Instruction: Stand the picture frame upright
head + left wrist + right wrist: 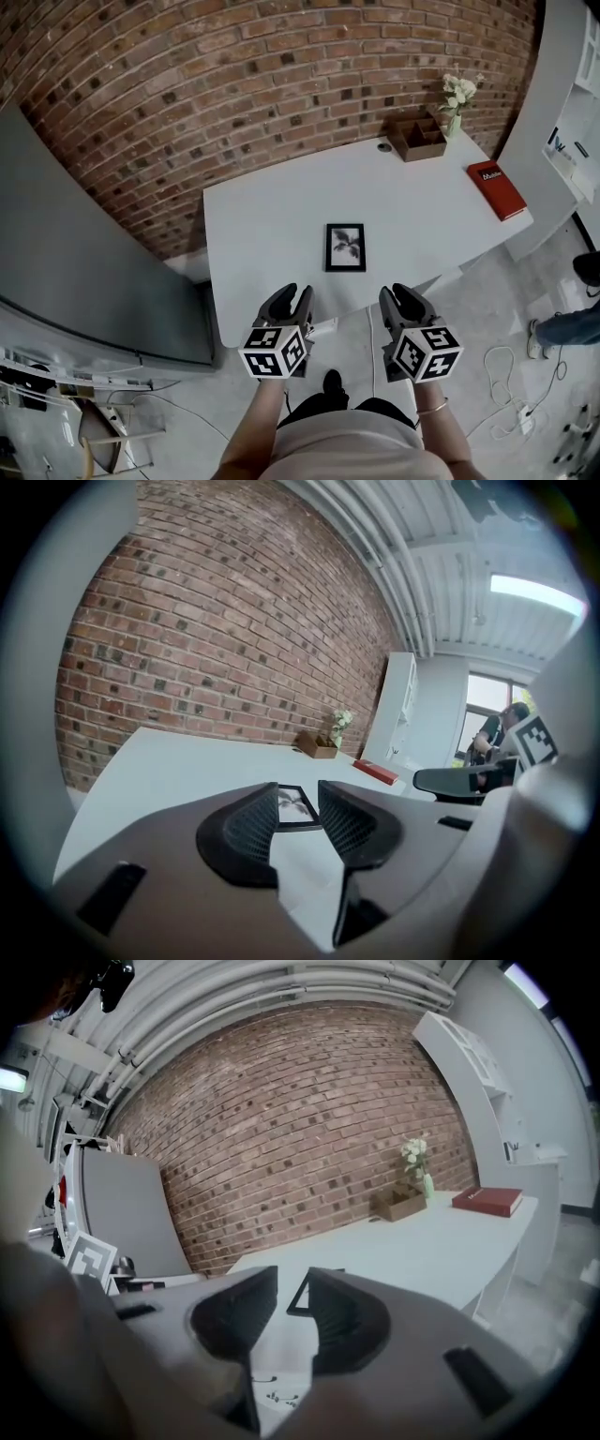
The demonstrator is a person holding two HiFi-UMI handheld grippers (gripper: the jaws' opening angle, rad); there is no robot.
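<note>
A black picture frame point(345, 247) with a leaf print lies flat near the front of the white table point(272, 211). Both grippers hover short of the table's front edge, apart from the frame. My left gripper point(298, 292) is open with nothing between its jaws; in the left gripper view the frame point(295, 807) shows through the gap of the gripper point(298, 803). My right gripper point(400, 292) is open and empty too, to the frame's right. In the right gripper view the frame's corner point(298, 1296) peeks between the jaws of the gripper point(292, 1290).
At the table's back right stand a wooden box point(418, 137) and a small vase of white flowers point(457, 98). A red book point(497, 189) lies at the right edge. A grey cabinet point(84, 244) is left of the table. Cables point(511, 375) trail on the floor.
</note>
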